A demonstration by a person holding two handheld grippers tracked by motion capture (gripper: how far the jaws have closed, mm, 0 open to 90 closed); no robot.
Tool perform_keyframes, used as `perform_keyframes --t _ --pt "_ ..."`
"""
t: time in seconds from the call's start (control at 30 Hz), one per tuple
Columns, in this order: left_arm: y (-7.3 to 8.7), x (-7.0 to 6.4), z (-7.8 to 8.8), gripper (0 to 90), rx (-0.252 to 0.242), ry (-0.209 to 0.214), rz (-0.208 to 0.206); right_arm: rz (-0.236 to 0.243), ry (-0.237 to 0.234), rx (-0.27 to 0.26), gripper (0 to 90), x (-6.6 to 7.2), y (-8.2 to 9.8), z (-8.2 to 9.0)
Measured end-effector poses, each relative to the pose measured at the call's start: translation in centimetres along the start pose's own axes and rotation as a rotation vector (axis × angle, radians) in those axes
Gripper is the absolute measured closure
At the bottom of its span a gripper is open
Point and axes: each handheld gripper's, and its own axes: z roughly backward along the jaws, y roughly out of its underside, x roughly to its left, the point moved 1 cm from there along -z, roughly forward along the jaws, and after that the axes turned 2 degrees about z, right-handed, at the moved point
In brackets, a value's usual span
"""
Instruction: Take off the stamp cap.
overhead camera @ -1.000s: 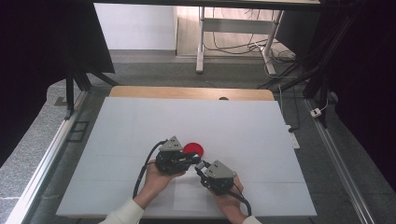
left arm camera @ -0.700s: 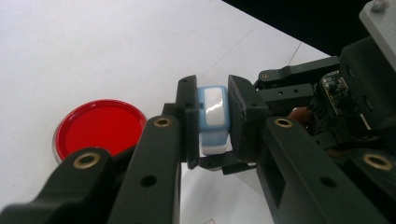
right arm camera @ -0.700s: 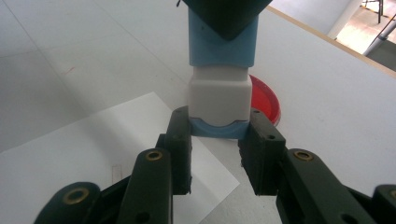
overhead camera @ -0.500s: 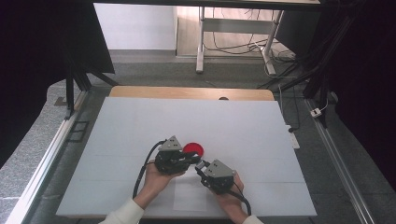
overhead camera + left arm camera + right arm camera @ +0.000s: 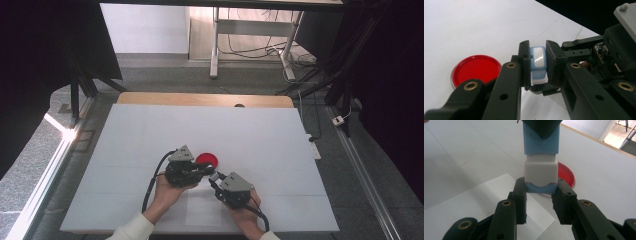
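Left side first: my left gripper [image 5: 537, 65] is clamped on the blue end of a small blue-and-white block [image 5: 538, 65], its jaws pressing the block's two sides. The block hangs just above the tabletop [image 5: 150, 135], near the front edge and a little left of centre

A red round lid [image 5: 207, 160] lies flat on the tabletop just behind the block, touching neither gripper as far as I can tell

Right side: my right gripper [image 5: 541, 198] is closed on the block's other end, gripping the blue band below the white section [image 5: 540, 171]. So both grippers hold one block end to end, between my two hands [image 5: 167, 192]

Progress, as I judge it: the two-handed grasp is made. The white and blue parts are seated together with no gap that I can see, so pulling or twisting them apart looks like the work left

Room: the tabletop is bare and wide to the left, right and far side. A pale paper sheet [image 5: 486, 195] lies under the grippers. The front edge is close behind my wrists, so any pull should run sideways, not toward me. The lid is the one thing near enough to knock
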Motion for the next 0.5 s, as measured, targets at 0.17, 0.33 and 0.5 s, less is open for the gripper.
perform_keyframes --t 0.17,0.33,0.5 --pt "0.03 0.07 0.01 75.3 -0.004 0.004 0.005 0.015 -0.006 0.005 65.4 -0.05 0.01 -0.05" --pt "-0.01 0.11 0.12 75.3 -0.008 0.009 0.007 0.011 -0.004 -0.003 65.4 -0.08 -0.08 0.07" --pt "0.02 0.13 0.13 75.4 -0.006 0.009 0.006 0.011 -0.003 -0.004 65.4 -0.01 -0.06 0.05"
